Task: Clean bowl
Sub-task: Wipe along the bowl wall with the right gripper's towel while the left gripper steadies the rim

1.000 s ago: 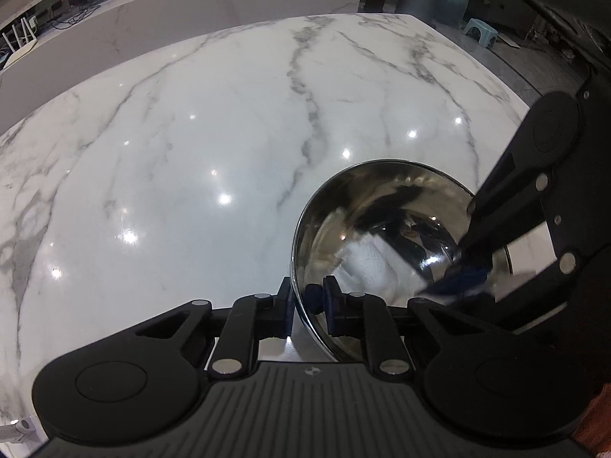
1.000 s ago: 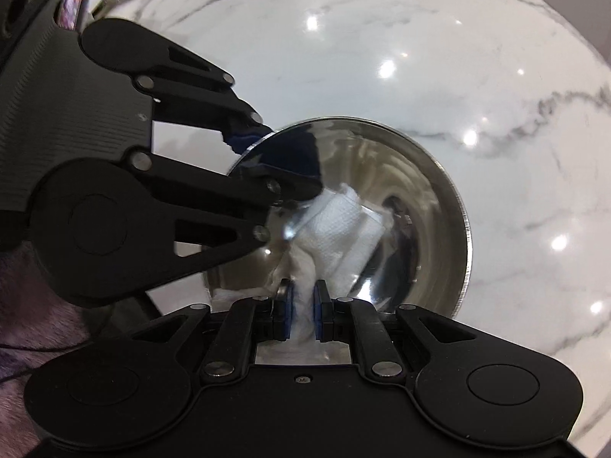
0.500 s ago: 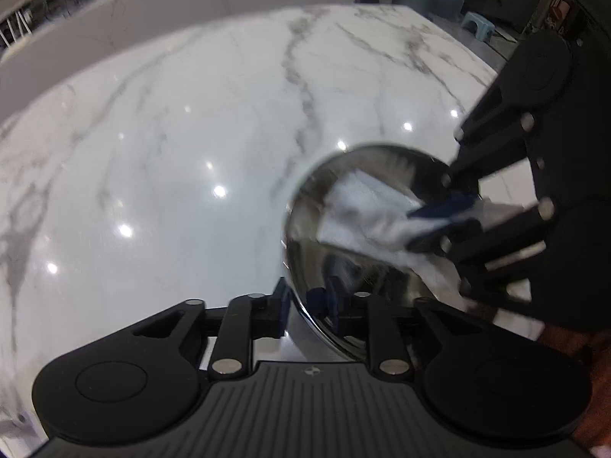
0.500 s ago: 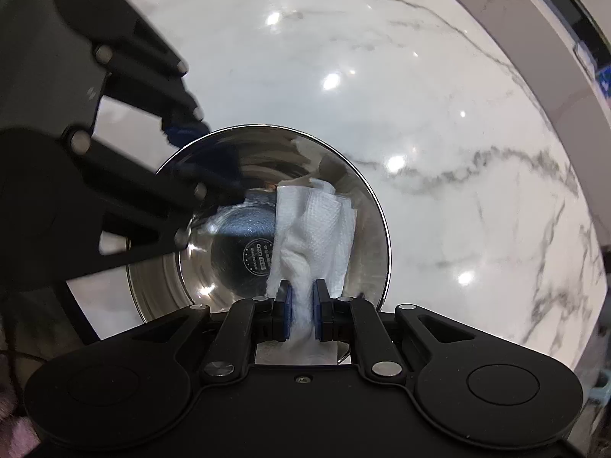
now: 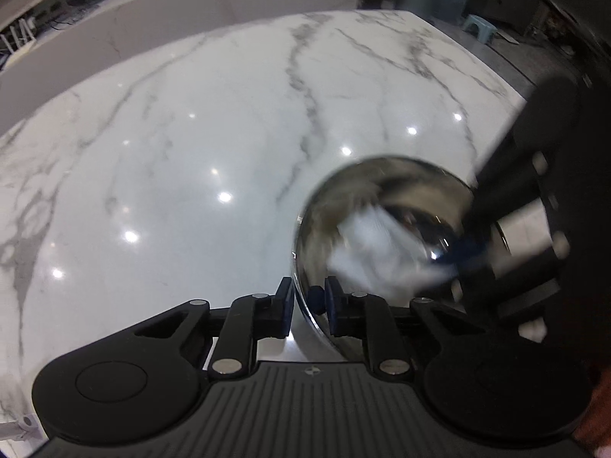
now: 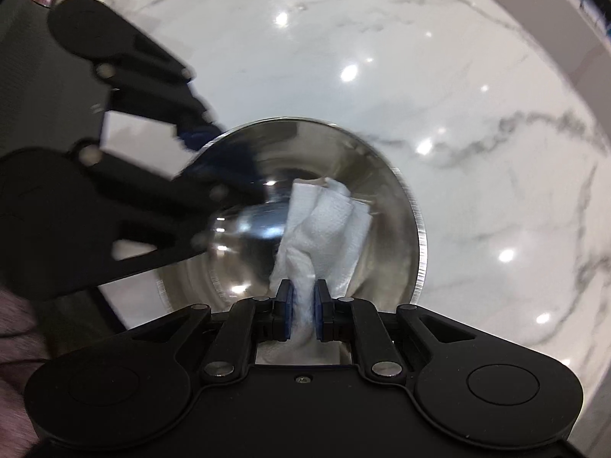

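Holding the bowl [image 5: 382,191] tilted on the worktop [image 5: 191,152], my left tongs [image 5: 308,301] clamp its near rim so my right tongs [image 6: 301,305], clamped on the paper towel [image 6: 324,221], can wipe inside.

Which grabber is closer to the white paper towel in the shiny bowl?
Right. The right gripper pinches the paper towel between its fingers, so it touches it. The left gripper clamps the bowl's rim, beside the towel.
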A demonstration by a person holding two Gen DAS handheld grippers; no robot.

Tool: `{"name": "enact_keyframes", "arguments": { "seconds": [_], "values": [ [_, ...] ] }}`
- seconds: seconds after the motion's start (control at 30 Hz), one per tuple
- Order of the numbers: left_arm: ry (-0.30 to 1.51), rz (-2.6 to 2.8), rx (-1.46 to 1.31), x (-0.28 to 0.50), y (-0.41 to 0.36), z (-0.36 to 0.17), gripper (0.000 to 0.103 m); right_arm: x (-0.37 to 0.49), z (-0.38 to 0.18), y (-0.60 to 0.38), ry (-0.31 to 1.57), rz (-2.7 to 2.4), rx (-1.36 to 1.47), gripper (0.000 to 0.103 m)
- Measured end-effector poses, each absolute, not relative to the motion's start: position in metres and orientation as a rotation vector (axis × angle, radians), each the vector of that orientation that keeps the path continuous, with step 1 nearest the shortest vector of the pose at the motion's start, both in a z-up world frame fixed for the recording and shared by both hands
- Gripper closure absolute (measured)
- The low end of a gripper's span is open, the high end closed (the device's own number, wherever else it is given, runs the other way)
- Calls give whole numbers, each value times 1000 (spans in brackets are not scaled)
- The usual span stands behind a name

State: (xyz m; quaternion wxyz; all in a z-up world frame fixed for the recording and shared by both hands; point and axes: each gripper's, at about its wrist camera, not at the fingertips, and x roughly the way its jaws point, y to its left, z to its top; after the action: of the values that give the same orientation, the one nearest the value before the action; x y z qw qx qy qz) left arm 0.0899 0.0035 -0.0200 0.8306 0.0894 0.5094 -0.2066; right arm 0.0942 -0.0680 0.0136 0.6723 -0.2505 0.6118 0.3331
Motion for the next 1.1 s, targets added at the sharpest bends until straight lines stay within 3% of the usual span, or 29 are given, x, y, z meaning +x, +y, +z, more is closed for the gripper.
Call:
{"name": "enact_keyframes", "arguments": {
  "seconds": [0.23,0.63,1.1],
  "values": [
    [1073,-440,205,85,7,-17,87,94,10,-70,1399,781,-495,94],
    [1084,-448,204,84,6,-15,87,98,12,-67,1212,664,-757,95],
    [1085,-441,214,94,-4,-21,85,119,-8,-93,1304,746,-617,92]
  ]
}}
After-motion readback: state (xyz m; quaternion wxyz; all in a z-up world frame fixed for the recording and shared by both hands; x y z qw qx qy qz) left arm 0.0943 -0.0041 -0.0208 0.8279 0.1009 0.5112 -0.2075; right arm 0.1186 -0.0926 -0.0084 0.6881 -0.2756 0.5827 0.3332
